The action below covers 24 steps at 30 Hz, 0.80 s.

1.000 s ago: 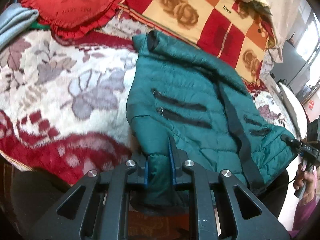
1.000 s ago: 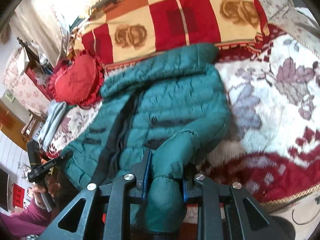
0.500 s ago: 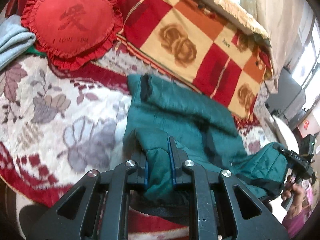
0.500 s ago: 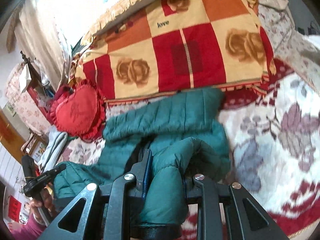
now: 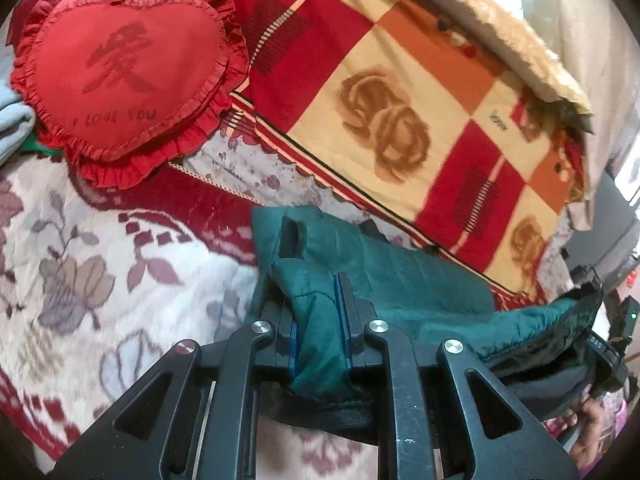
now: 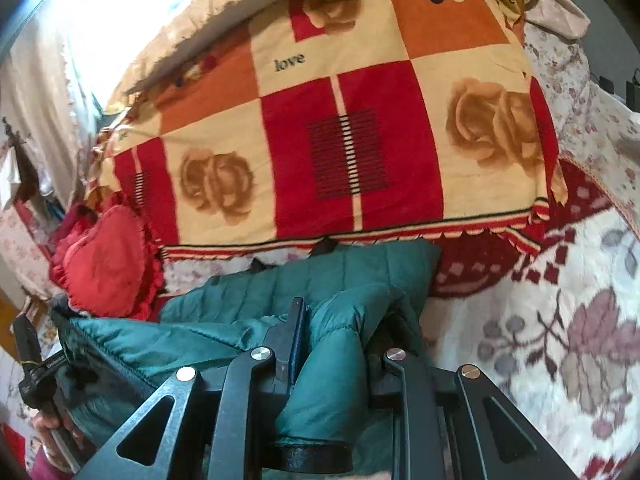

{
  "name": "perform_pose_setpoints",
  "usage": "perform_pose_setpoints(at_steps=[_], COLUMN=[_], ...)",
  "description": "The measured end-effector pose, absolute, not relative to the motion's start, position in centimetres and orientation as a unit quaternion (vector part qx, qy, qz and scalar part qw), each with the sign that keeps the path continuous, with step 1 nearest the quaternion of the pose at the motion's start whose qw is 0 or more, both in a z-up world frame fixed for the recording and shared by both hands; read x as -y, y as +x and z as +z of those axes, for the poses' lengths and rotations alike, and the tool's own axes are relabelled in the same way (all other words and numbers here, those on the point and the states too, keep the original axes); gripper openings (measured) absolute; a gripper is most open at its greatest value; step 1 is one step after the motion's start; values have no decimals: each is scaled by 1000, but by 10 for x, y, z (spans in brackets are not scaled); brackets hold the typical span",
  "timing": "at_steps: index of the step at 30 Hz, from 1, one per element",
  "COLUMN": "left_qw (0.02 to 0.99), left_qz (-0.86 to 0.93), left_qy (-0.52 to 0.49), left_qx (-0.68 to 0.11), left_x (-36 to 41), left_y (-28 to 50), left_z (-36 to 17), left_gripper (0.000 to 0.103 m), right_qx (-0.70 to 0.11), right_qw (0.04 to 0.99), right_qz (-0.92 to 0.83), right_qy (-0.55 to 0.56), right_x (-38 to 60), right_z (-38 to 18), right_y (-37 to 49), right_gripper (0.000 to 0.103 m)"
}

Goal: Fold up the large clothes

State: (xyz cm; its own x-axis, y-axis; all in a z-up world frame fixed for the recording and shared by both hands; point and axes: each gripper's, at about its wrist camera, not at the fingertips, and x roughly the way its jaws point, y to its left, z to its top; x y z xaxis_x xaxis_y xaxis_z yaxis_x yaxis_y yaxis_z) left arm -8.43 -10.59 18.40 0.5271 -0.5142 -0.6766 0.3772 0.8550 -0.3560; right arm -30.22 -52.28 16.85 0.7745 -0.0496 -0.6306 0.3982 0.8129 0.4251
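Note:
A teal quilted puffer jacket [image 5: 400, 280] lies on the floral bed blanket [image 5: 100, 264]; it also shows in the right wrist view [image 6: 248, 304]. My left gripper [image 5: 316, 296] is shut on a bunched fold of the jacket's near hem. My right gripper [image 6: 336, 320] is shut on the other hem corner, a thick roll of teal fabric. Both hold the lower edge lifted and carried over the jacket toward its collar end. The jacket's front is mostly hidden under the raised fold.
A red heart-shaped cushion [image 5: 120, 76] sits at the far left, also in the right wrist view [image 6: 104, 264]. A folded checked rose blanket [image 5: 400, 112] is stacked behind the jacket. Grey folded cloth [image 5: 12, 124] lies at the left edge.
Both grippers have lifted the jacket's bottom edge and carried it forward toward the collar. The spread-out front with its zips is now covered by the fold.

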Motion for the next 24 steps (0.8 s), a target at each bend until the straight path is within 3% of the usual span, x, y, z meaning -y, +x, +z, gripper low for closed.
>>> perform_pose_setpoints(at_steps=[15, 19, 24], left_qw=[867, 858, 837], left_qz=[-181, -194, -234], left_qy=[-79, -98, -136], left_qx=[-458, -465, -475], left_x=[155, 153, 140], left_y=[12, 17, 19], left_z=[108, 105, 123], left_gripper=[18, 21, 34], right_qx=[-383, -377, -349], right_qw=[852, 848, 854], right_qz=[-191, -180, -170], right_qy=[300, 326, 346], right_x=[576, 580, 583], right_z=[71, 68, 93], right_y=[-200, -201, -224], right_gripper=[20, 29, 40])
